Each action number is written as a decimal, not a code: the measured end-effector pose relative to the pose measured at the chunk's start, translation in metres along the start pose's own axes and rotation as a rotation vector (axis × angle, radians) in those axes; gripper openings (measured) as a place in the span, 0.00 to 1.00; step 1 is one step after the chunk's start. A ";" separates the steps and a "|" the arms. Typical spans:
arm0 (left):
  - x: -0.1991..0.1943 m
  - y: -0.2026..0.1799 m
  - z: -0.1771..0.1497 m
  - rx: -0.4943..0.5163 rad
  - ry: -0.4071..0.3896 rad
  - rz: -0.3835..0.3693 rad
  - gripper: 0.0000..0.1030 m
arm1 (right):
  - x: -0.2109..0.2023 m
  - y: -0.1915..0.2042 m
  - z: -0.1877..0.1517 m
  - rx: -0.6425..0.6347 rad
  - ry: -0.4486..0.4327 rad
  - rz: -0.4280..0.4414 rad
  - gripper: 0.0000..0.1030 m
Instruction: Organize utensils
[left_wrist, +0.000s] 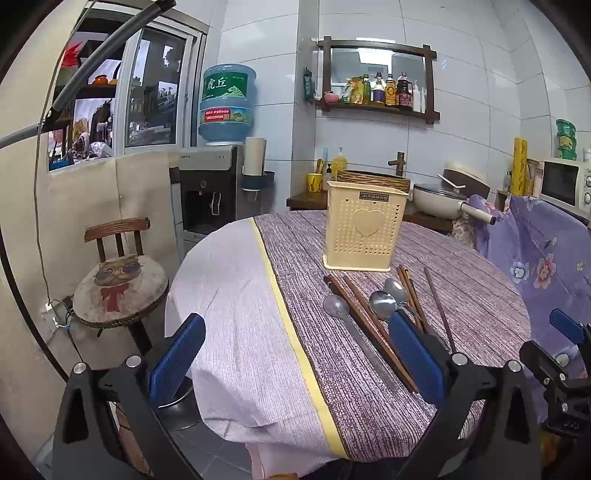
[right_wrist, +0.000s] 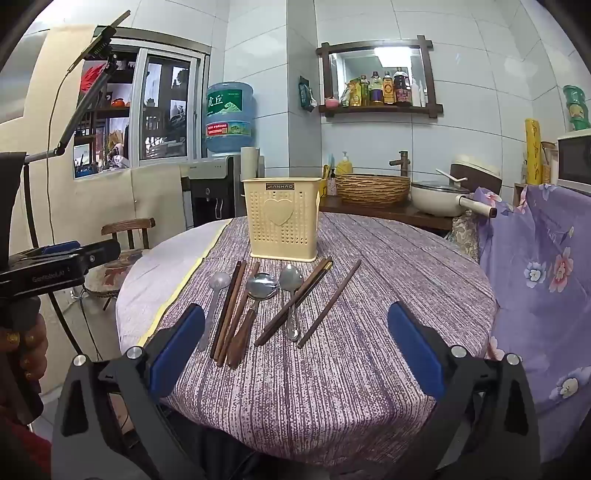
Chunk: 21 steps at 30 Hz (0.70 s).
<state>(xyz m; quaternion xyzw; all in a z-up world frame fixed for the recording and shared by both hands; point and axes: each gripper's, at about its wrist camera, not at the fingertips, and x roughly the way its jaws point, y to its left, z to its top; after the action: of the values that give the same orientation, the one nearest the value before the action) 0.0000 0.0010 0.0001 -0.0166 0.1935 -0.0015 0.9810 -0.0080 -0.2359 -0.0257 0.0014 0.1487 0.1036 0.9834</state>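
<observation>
Your right gripper and left gripper are both hovering released, holding nothing. Beyond the right jaws, the cream holder is standing; between them, 3 spoons and chopsticks are lying.

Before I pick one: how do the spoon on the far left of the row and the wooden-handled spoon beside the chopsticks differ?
The far-left spoon looks translucent, pale plastic throughout; the wooden-handled spoon has a shiny metal bowl on a dark brown handle. The far-left spoon's bowl is small, the wooden-handled spoon's clearly wider. The far-left spoon's handle is thin and flat, the other's thick. Both lie flat on the tablecloth, bowls toward the yellow holder, untouched by either tool.
</observation>
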 end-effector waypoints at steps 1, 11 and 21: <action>0.000 0.000 0.000 0.002 0.001 -0.001 0.95 | 0.000 0.000 0.000 -0.001 0.001 0.000 0.95; 0.001 0.011 -0.002 -0.002 0.007 0.002 0.95 | 0.001 0.003 0.000 0.003 0.001 0.001 0.95; 0.003 0.001 -0.001 0.011 0.018 -0.006 0.95 | 0.000 0.003 -0.001 0.002 0.004 -0.001 0.95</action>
<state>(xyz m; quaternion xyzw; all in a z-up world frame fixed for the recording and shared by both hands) 0.0023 0.0022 -0.0025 -0.0115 0.2020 -0.0059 0.9793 -0.0088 -0.2333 -0.0269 0.0022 0.1508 0.1032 0.9832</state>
